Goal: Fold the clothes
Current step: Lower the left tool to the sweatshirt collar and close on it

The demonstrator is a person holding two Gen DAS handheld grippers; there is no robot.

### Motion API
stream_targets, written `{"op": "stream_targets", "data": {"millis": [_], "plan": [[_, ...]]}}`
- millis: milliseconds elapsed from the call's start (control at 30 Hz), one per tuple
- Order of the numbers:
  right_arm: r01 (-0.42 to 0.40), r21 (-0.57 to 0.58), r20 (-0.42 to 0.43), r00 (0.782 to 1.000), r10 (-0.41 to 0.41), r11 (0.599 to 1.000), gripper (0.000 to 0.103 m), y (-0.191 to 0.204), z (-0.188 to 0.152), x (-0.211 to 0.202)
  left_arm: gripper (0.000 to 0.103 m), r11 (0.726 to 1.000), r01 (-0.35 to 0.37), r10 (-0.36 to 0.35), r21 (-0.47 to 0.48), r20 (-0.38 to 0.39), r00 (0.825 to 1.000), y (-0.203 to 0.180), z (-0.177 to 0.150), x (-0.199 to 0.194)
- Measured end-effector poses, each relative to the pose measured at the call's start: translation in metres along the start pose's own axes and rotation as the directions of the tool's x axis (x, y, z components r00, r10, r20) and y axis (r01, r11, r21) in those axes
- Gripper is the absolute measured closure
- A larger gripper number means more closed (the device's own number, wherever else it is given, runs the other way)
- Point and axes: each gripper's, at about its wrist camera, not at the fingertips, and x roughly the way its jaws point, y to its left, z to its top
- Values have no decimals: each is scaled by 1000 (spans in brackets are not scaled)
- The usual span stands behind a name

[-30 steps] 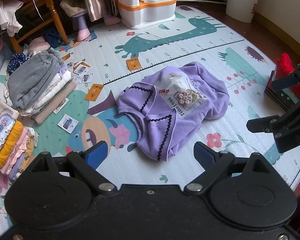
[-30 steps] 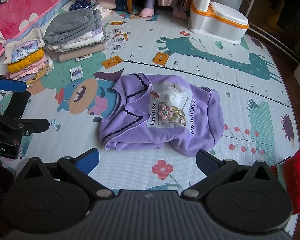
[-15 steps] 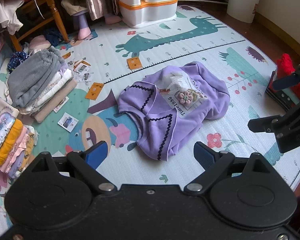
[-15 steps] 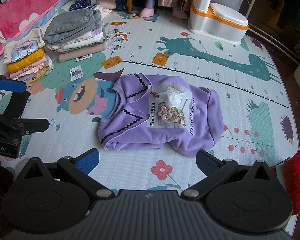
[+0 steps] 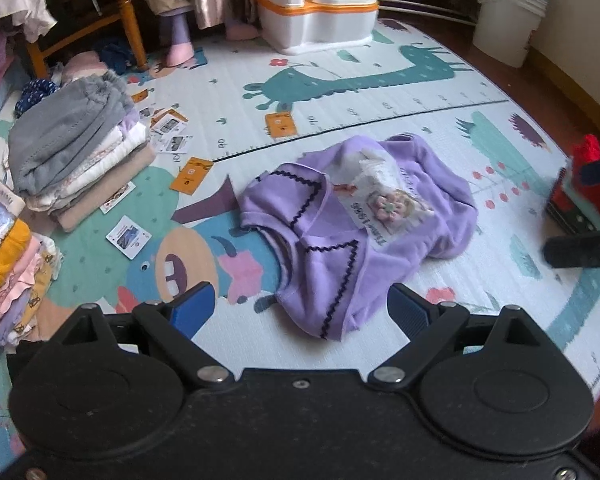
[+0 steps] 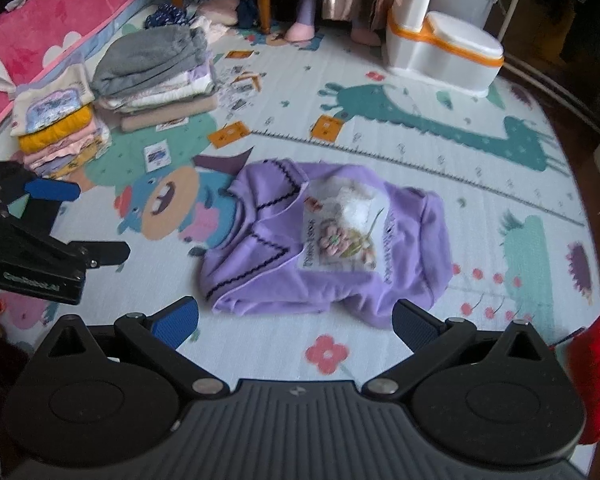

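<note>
Item: purple top [image 6: 324, 248], laid front-up near the middle of the play mat [image 6: 460, 184]; collar with black zigzag trim and flower print are shown uppermost; sleeves appear tucked under and the hem bunched, so the garment is judged part-folded and left flat for the next fold.

Left gripper [image 5: 300, 308]: held above the mat just short of the top's collar end; blue pads spread wide, nothing pinched; judged to be placed for a grasp at the near edge.

Right gripper [image 6: 296, 320]: held low before the top's lower edge; pads likewise spread apart and empty.

Surroundings: two stacks of folded clothes [image 6: 156, 76] are set at the mat's left, well apart from the top, presumably finished work; scattered cards [image 5: 192, 176] lie between stacks and top, none touching it; a white and orange potty [image 6: 444, 52] stands at the far side; a red item [image 6: 596, 372] is seen at the right edge, identity not determinable; nothing is seen obstructing the approach.
</note>
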Motion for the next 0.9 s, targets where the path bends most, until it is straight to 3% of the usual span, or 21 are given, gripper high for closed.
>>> {"op": "stream_targets", "data": {"millis": [300, 500, 667, 900], "plan": [[53, -127, -3, 999, -53, 990, 0, 3, 5, 24, 9, 980, 37, -61, -193, -118, 991, 32, -6, 56], [70, -102, -10, 997, -72, 992, 0, -3, 12, 35, 9, 944, 45, -103, -328, -162, 981, 40, -18, 96], [96, -147, 31, 995, -93, 984, 0, 3, 28, 28, 9, 855, 91, -195, -511, -154, 969, 54, -32, 130], [49, -157, 22, 999, -46, 986, 0, 15, 42, 29, 13, 759, 159, -261, -631, -71, 963, 60, -45, 162]]}}
